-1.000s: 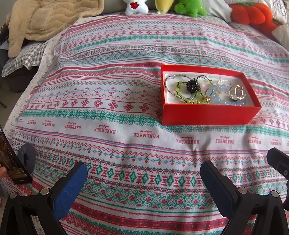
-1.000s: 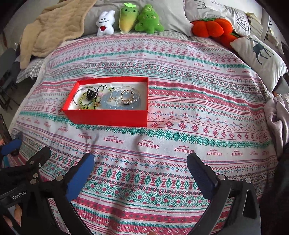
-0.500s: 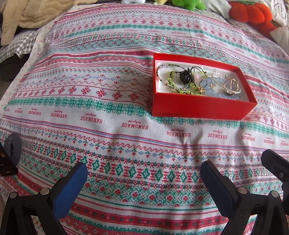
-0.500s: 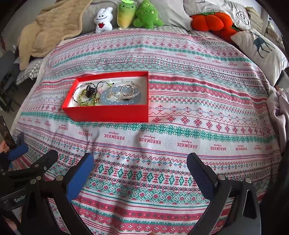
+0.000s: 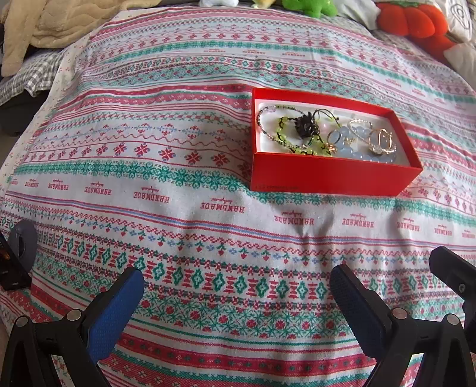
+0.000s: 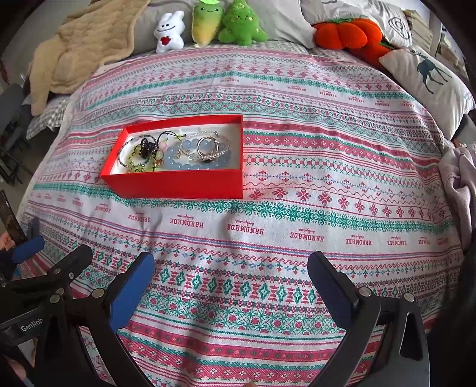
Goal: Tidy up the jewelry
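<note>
Here, on a bed under a patterned bedspread [image 6: 297, 166] of red, green and white bands lettered HANDMADE: one red box [image 6: 178, 183], open-topped, white-lined, flat on the cloth, left of centre in the right wrist view and right of centre in the left wrist view [image 5: 330, 175]. Inside the box, a tangle of jewelry [image 6: 175, 150]: green beaded bracelet [image 5: 294, 143] toward the left end, black flower-shaped piece [image 5: 306, 126] lying over it, pale blue beaded bracelet [image 5: 354, 148] toward the right end, gold-coloured rings [image 5: 382, 143] resting on the blue beads, thin silvery chains looped among them; finer detail too small to tell. Left gripper [image 5: 236, 293]: blue-padded fingers spread wide apart, nothing between them, low over the near bedspread, well short of the box. Right gripper [image 6: 230, 279]: fingers likewise wide apart and empty, over the near bedspread, box ahead and to its left. At the head of the bed: white rabbit toy [image 6: 169, 31], yellow-green carrot toy [image 6: 206, 22], green tree toy [image 6: 242, 25], orange pumpkin cushion [image 6: 348, 32], white pillow with deer print [image 6: 428, 77]. Beige blanket [image 6: 80, 47] bunched at the far left corner. Dark phone-like object [image 5: 9, 265] at the left edge, partly cut off.
</note>
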`<state>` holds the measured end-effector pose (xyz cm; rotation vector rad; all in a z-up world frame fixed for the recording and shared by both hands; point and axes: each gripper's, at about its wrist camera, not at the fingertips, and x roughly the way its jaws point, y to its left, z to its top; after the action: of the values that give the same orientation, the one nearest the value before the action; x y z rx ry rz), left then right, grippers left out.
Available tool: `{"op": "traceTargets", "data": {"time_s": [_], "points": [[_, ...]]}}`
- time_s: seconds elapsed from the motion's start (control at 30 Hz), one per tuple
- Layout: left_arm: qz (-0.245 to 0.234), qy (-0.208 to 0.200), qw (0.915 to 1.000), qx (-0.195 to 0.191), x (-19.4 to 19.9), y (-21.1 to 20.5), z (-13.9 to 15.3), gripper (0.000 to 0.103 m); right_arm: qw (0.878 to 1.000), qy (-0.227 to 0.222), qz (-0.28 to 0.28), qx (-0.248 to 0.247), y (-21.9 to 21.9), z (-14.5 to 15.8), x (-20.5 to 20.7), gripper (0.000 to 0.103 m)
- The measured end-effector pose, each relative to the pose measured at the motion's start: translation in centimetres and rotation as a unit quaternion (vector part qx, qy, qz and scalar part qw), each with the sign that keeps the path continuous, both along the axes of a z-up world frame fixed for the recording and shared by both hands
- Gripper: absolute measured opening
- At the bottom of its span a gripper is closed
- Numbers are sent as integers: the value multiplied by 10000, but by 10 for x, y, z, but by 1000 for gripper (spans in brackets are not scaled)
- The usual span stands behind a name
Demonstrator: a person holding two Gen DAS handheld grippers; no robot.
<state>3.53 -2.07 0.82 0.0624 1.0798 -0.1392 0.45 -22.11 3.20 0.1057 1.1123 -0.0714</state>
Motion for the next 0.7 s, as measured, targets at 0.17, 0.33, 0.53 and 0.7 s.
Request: {"op": "traceTargets", "data": {"time_s": [0.17, 0.33, 0.53, 0.7], "points": [[-18, 2, 10000, 0, 0, 0, 0, 102, 10000, 25, 0, -8, 1, -2, -1, 103], [-14, 4, 10000, 2, -1, 0, 0, 102, 10000, 32, 8, -22, 2, -3, -1, 103], [-15, -14, 10000, 24, 0, 0, 1, 102, 10000, 31, 9, -20, 2, -2, -1, 103], [5, -33, 10000, 35, 0, 1, 2, 102, 10000, 8, 1, -31, 1, -2, -3, 103]]}}
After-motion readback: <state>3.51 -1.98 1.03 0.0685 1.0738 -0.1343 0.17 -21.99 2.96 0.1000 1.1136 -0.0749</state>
